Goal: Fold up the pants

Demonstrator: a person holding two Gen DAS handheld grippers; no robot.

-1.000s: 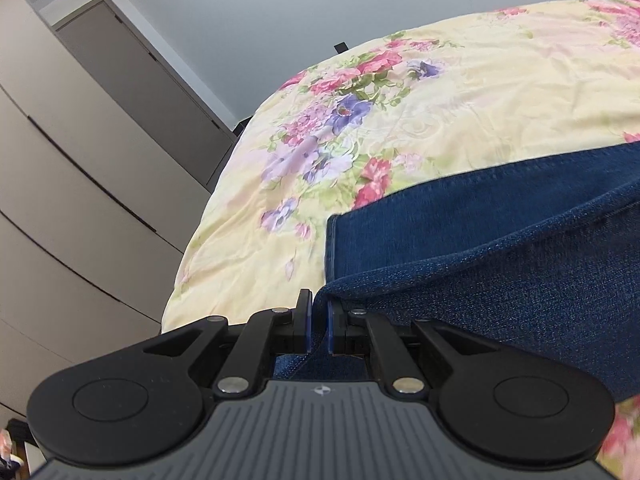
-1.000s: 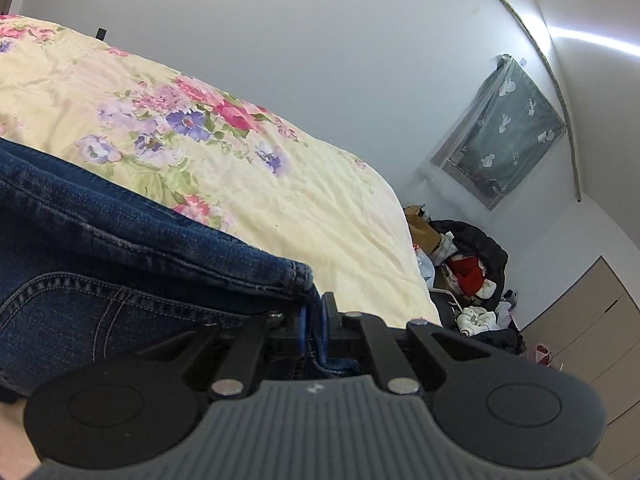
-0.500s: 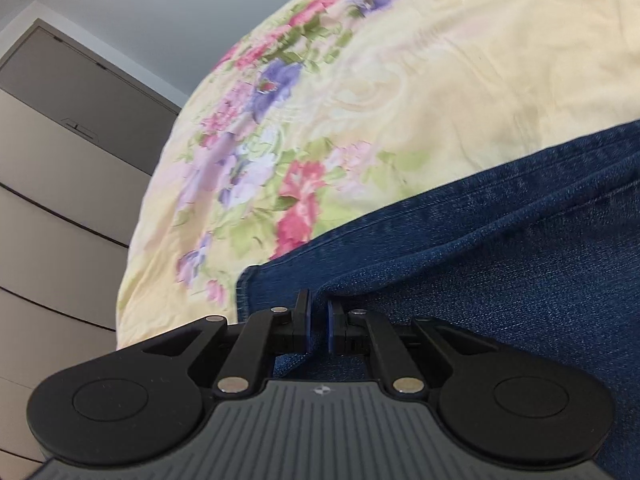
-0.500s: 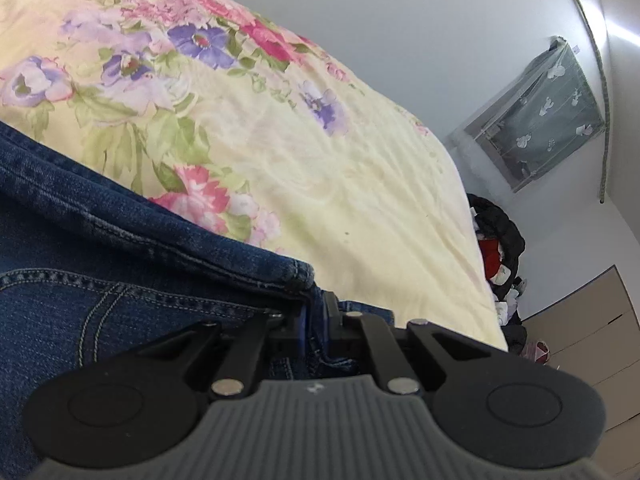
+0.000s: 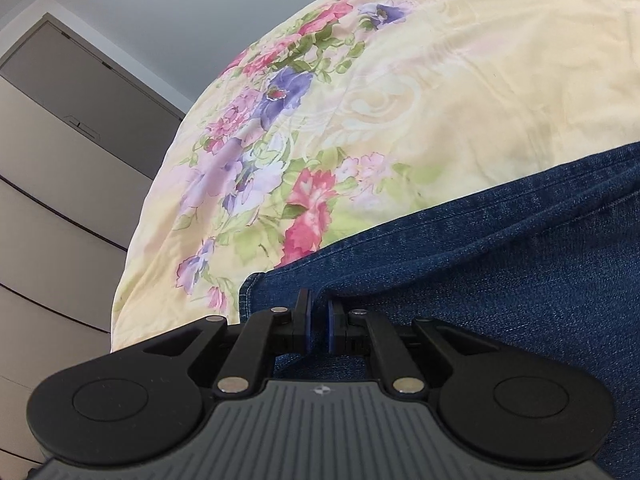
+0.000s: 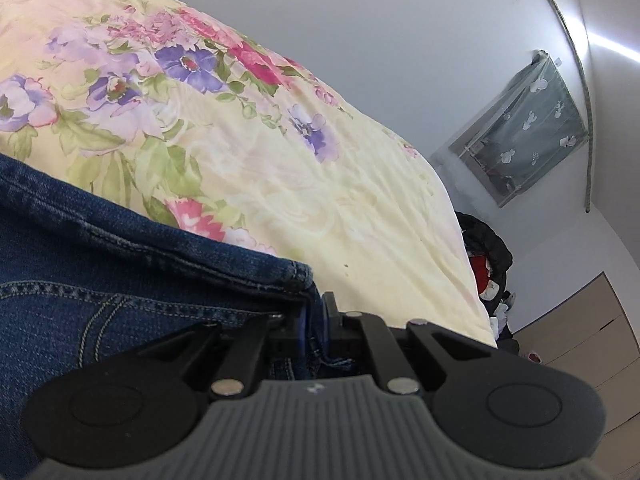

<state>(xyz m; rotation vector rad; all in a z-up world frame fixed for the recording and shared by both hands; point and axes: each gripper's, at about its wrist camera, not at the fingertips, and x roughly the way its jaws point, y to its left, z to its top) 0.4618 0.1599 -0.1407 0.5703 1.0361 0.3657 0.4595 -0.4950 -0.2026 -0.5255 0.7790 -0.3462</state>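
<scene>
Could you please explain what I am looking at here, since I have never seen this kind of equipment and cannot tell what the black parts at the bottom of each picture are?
There is no robot: a person holds a two-finger gripper in each hand, and a wide-angle camera on each one looks forward along its fingers. The black parts at the bottom are those tools. One picture comes from the left gripper, the other from the right gripper. Both look across a bed covered by a yellow floral quilt, on which a pair of blue jeans lies. Each gripper is shut on an edge of the denim, one at either side of the same garment, as you would hold pants to fold them. Behind are grey cabinets, and in the right view a pile of clothes beside the bed.
</scene>
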